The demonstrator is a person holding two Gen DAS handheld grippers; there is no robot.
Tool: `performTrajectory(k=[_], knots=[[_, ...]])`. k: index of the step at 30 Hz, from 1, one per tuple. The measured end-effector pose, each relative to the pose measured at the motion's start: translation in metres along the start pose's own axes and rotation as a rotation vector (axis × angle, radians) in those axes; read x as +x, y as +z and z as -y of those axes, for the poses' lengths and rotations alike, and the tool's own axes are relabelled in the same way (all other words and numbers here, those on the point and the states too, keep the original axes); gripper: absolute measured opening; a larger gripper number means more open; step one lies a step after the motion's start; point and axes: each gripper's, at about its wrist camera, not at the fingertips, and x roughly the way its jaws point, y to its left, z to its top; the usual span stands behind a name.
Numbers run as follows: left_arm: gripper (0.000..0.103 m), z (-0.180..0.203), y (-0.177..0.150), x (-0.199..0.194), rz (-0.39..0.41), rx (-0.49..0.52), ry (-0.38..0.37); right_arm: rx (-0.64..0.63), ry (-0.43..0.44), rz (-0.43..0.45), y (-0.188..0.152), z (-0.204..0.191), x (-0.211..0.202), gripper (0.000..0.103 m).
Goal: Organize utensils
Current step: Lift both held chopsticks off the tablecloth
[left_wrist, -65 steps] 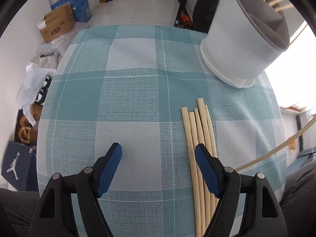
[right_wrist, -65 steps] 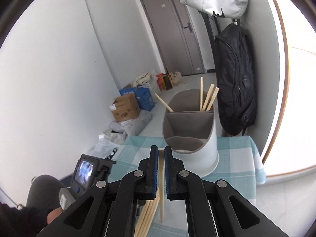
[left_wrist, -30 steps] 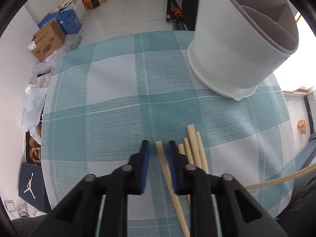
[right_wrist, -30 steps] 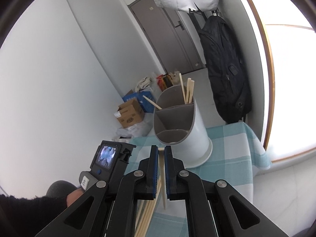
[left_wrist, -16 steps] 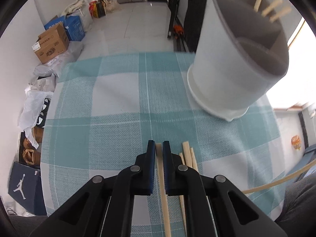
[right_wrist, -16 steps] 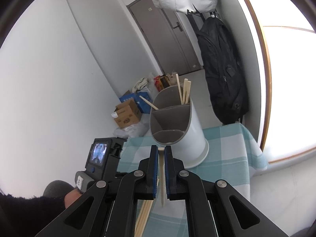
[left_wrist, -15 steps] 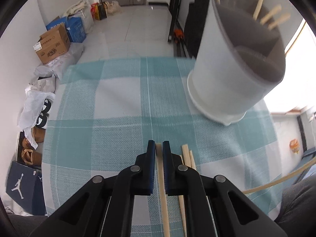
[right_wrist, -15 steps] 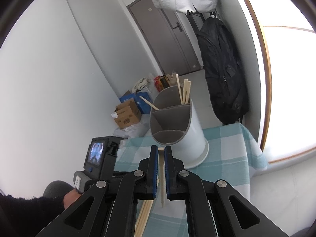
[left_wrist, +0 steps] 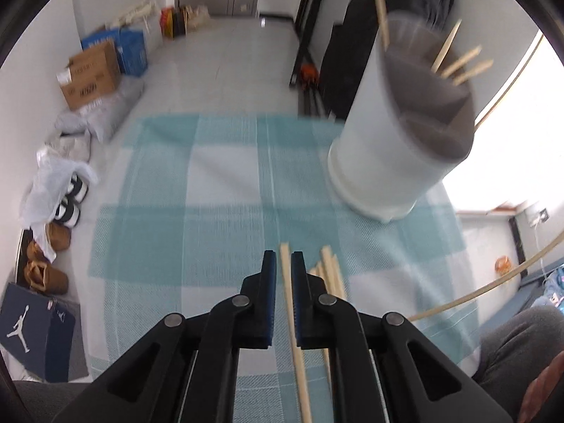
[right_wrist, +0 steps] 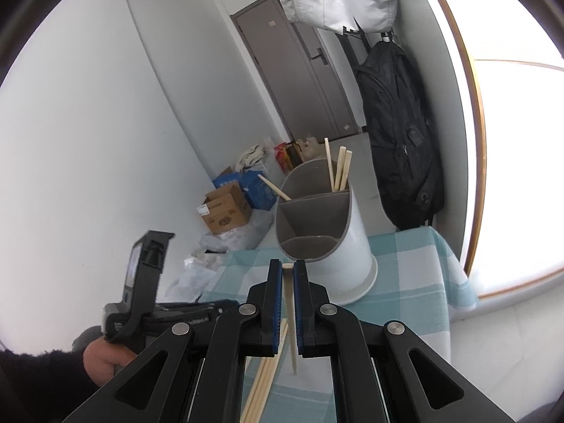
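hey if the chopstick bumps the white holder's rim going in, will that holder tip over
Probably not: the white holder stands on a base flange on the tablecloth. It looks like light plastic, though, so a firm bump could slide it. The left tool's chopstick looks thin and light.

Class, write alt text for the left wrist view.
The left gripper is shut on one chopstick above a teal checked tablecloth. More chopsticks lie beside it, and a white divided holder with chopsticks stands ahead to the right.
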Motion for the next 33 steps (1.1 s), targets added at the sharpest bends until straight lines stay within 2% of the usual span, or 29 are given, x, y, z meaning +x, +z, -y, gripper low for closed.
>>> performTrajectory(k=[2, 3, 5, 7, 12, 16, 17, 19, 20, 21, 22, 24, 29, 33], knots=[[0.011, 0.001, -0.001, 0.017, -0.066, -0.003, 0.003, -0.005, 0.000, 0.000, 0.000, -0.002, 0.000, 0.006], [0.011, 0.003, -0.002, 0.021, -0.072, 0.004, -0.001, -0.009, -0.002, 0.003, 0.000, -0.002, 0.000, 0.006], [0.013, 0.009, 0.001, 0.029, -0.076, 0.031, 0.038, -0.010, 0.000, 0.010, 0.001, -0.002, -0.002, 0.006], [0.023, 0.012, 0.006, 0.037, -0.095, 0.035, 0.047, -0.004, 0.005, 0.016, 0.002, 0.001, -0.003, 0.006], [0.041, 0.021, 0.016, 0.051, -0.102, 0.068, 0.090, 0.031, 0.018, 0.022, 0.005, 0.009, -0.005, 0.006], [0.042, 0.022, 0.015, 0.053, -0.090, 0.124, 0.139, 0.053, 0.029, 0.026, 0.007, 0.014, -0.005, 0.006], [0.041, 0.021, 0.015, 0.052, -0.091, 0.111, 0.137, 0.056, 0.031, 0.027, 0.008, 0.015, -0.006, 0.006], [0.032, 0.018, 0.014, 0.051, -0.087, 0.101, 0.128, 0.060, 0.035, 0.027, 0.008, 0.015, -0.005, 0.006], [0.026, 0.017, 0.013, 0.049, -0.081, 0.103, 0.123, 0.060, 0.037, 0.026, 0.008, 0.015, -0.005, 0.006], [0.011, 0.017, 0.012, 0.048, -0.074, 0.108, 0.119, 0.061, 0.038, 0.025, 0.009, 0.015, -0.005, 0.006], [0.005, 0.018, 0.011, 0.048, -0.072, 0.115, 0.111, 0.061, 0.039, 0.024, 0.009, 0.015, -0.004, 0.006], [0.004, 0.024, 0.004, 0.042, -0.066, 0.120, 0.114, 0.062, 0.042, 0.023, 0.008, 0.014, -0.005, 0.006], [0.003, 0.014, 0.017, 0.043, -0.066, 0.101, 0.066, 0.058, 0.037, 0.012, 0.007, 0.013, -0.002, 0.006], [0.002, 0.008, 0.019, 0.014, 0.064, 0.059, 0.015, 0.053, 0.030, 0.019, 0.007, 0.012, -0.004, 0.006]])
